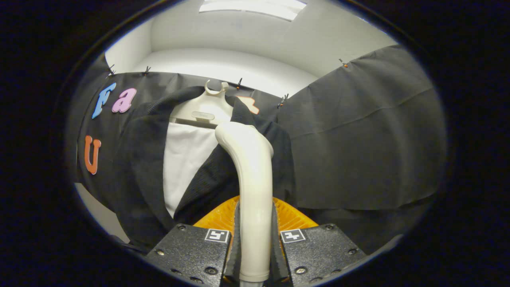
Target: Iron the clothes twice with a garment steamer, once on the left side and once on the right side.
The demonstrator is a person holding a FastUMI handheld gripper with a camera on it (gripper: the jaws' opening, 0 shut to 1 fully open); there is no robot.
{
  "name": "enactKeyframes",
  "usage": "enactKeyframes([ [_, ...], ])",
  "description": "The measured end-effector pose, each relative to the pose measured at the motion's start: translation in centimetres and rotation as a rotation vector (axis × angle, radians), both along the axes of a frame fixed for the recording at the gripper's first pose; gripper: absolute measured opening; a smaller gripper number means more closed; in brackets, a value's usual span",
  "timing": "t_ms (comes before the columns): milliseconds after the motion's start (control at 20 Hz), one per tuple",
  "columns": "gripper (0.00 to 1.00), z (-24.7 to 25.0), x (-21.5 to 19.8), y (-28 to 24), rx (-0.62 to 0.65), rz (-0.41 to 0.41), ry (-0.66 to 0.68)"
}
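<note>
Gripping the cream garment steamer by its handle, the gripper has both fingers closed snugly against the handle's two sides, so the tool sits upright between them with its bent head at the top. That head reaches the collar of the dark jacket, just below the pale hanger from which the jacket hangs against the booth's wall. A white garment shows in the jacket's open front, to the left of the steamer's neck. The head lies on or very near the right lapel, though whether it truly touches the cloth cannot be told from here.

Judging by this, the step in hand is the start of a pass, with the head set high on the jacket's right-hand panel. The next move calls for a steady downward draw along that panel, keeping the head flat to the fabric and the grip firm so the handle does not twist. Whether the other side is already done cannot be judged.
</note>
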State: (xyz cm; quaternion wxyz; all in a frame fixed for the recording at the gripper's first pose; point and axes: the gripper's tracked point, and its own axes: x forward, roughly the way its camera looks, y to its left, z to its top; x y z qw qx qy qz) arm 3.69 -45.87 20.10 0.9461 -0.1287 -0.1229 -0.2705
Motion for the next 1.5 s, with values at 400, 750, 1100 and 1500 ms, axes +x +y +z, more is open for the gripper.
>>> enactKeyframes([
  [400,0.34,-4.6,-0.3,0.2,0.013,-0.066,0.088],
  [750,0.34,-9.2,-1.4,-1.3,0.09,-0.106,0.167],
  [1100,0.34,-14.5,-3.9,-1.6,0.172,-0.123,0.244],
  [1500,0.34,-19.9,-6.0,-1.5,0.203,-0.144,0.325],
])
